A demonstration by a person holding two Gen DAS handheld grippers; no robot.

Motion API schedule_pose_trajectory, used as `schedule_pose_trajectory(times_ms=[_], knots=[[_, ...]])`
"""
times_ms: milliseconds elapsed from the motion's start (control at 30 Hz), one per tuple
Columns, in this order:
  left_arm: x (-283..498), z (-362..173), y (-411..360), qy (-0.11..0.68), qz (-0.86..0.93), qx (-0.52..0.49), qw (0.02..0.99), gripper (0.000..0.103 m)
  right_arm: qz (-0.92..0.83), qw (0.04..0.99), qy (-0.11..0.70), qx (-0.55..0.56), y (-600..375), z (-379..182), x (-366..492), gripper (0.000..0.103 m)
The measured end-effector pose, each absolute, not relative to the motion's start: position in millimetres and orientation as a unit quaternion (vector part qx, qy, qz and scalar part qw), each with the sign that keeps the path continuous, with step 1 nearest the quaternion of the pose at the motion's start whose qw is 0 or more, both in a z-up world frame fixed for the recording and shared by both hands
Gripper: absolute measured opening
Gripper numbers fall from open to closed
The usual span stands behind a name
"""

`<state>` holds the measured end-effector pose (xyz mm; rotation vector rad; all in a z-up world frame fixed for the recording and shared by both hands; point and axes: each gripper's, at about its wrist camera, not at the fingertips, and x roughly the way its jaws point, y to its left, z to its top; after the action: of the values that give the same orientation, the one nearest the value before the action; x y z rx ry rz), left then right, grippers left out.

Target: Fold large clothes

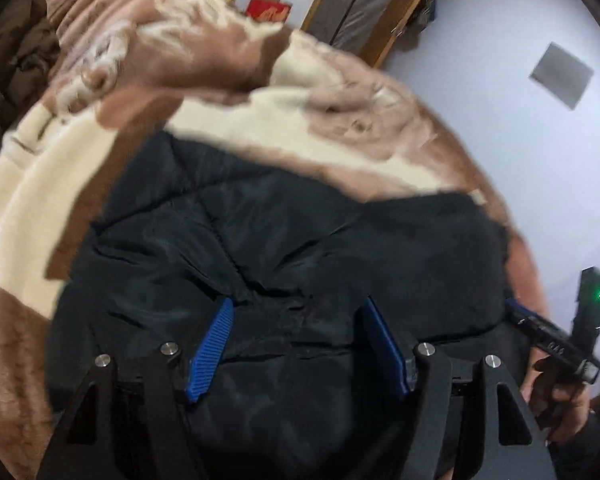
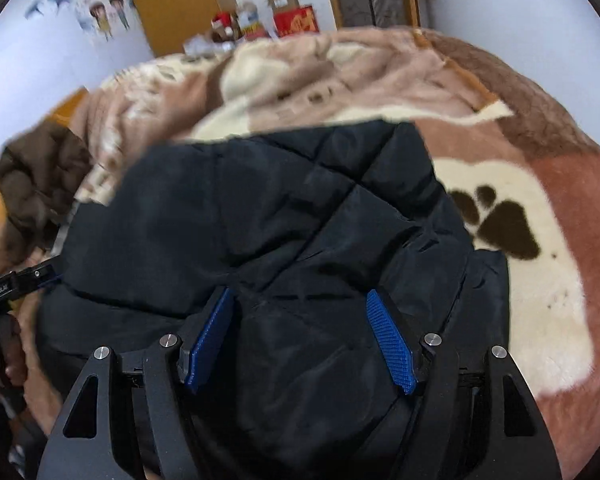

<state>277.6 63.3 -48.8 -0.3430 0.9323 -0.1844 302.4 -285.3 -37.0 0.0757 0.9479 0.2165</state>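
Observation:
A black quilted puffer jacket [image 1: 284,240] lies bunched on a brown and cream fleece blanket [image 1: 40,184]. My left gripper [image 1: 298,306] is open, its blue fingertips [image 1: 216,344] wide apart just over the jacket's near edge. In the right wrist view the same jacket [image 2: 284,216] fills the middle. My right gripper [image 2: 300,300] is open too, its blue fingertips [image 2: 392,340] spread over the jacket's near fold. Neither grips fabric. The right gripper also shows at the right edge of the left wrist view [image 1: 556,344], and the left gripper at the left edge of the right wrist view [image 2: 12,286].
The blanket with a dark paw print [image 2: 500,228] covers the bed. A brown garment [image 2: 32,184] lies bunched at the left. Wooden doors [image 1: 380,4], red boxes [image 2: 296,20] and a pale wall stand behind the bed.

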Motion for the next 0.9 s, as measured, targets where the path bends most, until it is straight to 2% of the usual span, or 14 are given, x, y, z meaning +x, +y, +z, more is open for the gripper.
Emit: schedule_pose_trajectory(times_ms=[167,367,433,500,700,900], knots=[[292,-42,58,0.453,-0.076,-0.152,0.875,0.069,0.073,0.885,0.458,0.048,-295,-22,314,0.070],[276,-12,29,0.420,-0.150,-0.142,0.884,0.069,0.165,0.893,0.416,0.046,-253,7,290,0.070],[287,-12,4,0.422,-0.159,-0.109,0.886,0.069,0.167,0.890,0.424,0.013,-230,0,303,0.069],[309,-16,-11,0.433,-0.148,-0.099,0.884,0.069,0.139,0.886,0.443,-0.011,-225,-16,324,0.061],[370,-59,-17,0.477,-0.097,-0.094,0.868,0.069,0.089,0.874,0.477,0.014,-262,-54,368,0.059],[375,-86,-23,0.451,-0.086,-0.083,0.885,0.070,0.079,0.884,0.461,0.003,-258,-76,374,0.059]])
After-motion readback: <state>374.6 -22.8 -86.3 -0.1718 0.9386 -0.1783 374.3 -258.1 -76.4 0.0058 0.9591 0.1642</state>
